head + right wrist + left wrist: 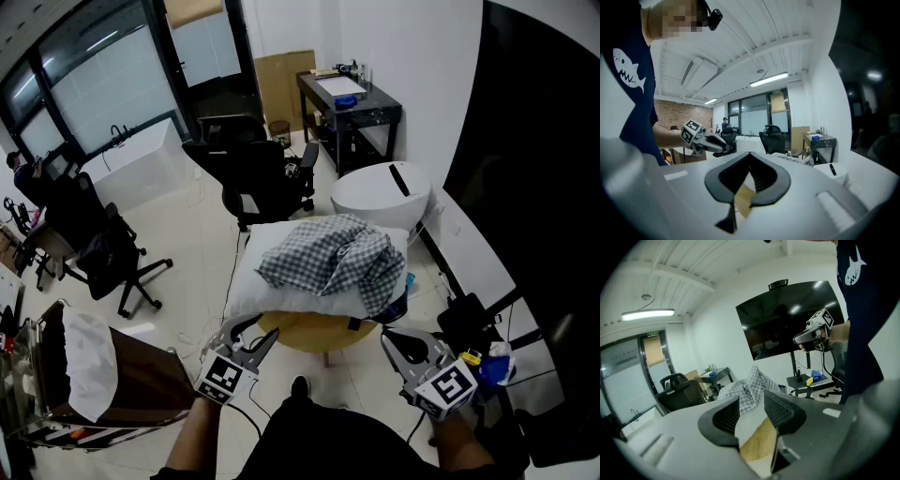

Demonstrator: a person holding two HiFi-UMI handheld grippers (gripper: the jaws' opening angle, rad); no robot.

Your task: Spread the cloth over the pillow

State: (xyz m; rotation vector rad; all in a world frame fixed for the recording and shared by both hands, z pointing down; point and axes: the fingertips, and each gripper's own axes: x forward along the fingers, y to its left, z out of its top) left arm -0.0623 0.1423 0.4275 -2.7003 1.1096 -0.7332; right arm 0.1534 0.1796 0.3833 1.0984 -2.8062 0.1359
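The checked cloth [328, 255] lies bunched in a heap on top of the white pillow [272, 291]. It covers the middle and right part and leaves the left side and near edge of the pillow bare. The pillow rests on a small round wooden desk [314, 333]. The person stands at the near side of the desk with both forearms held low in front of the body, one gripper to each side. The left gripper [255, 330] reaches forward and tips somewhat downward towards the pillow's near left corner. Its jaws stand spread with nothing between them, and through the gap the left gripper view shows only the pillow, the cloth and the desk beyond. The right gripper [386, 337] is held closer to level, its tips aimed at the pillow's near right corner. Its jaws are pressed together at the tips, holding nothing. Neither gripper touches the cloth. Whether the left tips brush the pillow's edge cannot be told from the head view.
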